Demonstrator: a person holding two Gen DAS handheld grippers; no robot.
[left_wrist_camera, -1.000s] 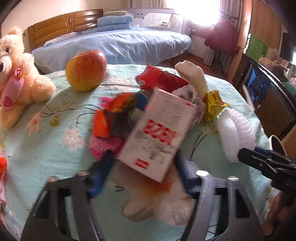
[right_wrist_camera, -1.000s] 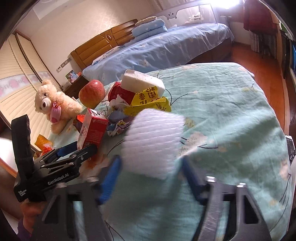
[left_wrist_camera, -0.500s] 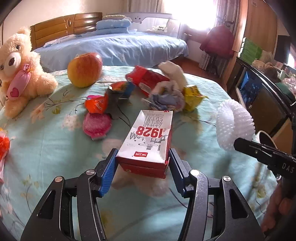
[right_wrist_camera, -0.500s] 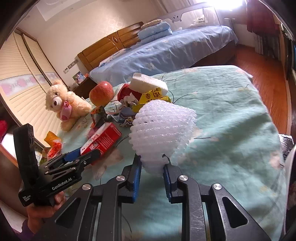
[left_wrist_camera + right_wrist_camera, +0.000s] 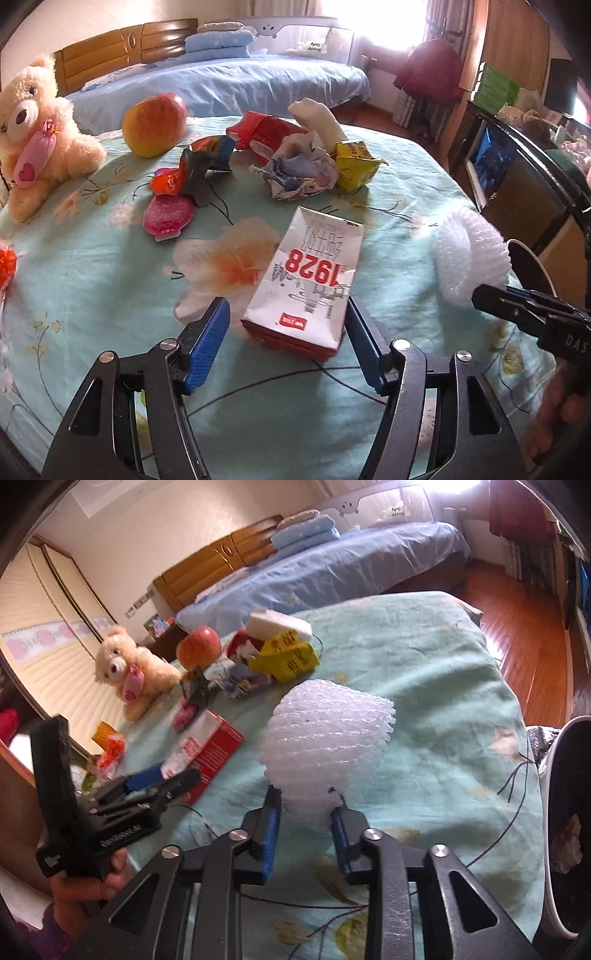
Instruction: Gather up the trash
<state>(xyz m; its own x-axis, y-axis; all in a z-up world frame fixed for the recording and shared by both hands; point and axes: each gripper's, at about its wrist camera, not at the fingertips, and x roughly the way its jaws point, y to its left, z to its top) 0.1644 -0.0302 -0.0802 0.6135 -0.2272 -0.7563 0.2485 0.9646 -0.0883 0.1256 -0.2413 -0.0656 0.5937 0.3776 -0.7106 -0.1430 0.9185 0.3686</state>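
A white foam net [image 5: 325,753] is gripped low between the opening right gripper's [image 5: 304,834] fingers, while a carton [image 5: 310,284] lies on the bedspread [image 5: 92,280] between the opening left gripper's [image 5: 286,339] released fingers.

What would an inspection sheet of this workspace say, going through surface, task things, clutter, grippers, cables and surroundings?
Surface: bed cover, pale green with flower print, wrinkled.
Job's things: carton marked 1928 lying flat; white foam net; crumpled paper; yellow wrapper; red packet; pink and orange wrappers.
Clutter: apple; teddy bear.
Grippers: left gripper opening, pads clear of the carton; right gripper opening, foam net between its fingers, contact unclear.
Cables: nothing seen.
Surroundings: blue bed, wooden headboard, white-rimmed bin at the right edge.
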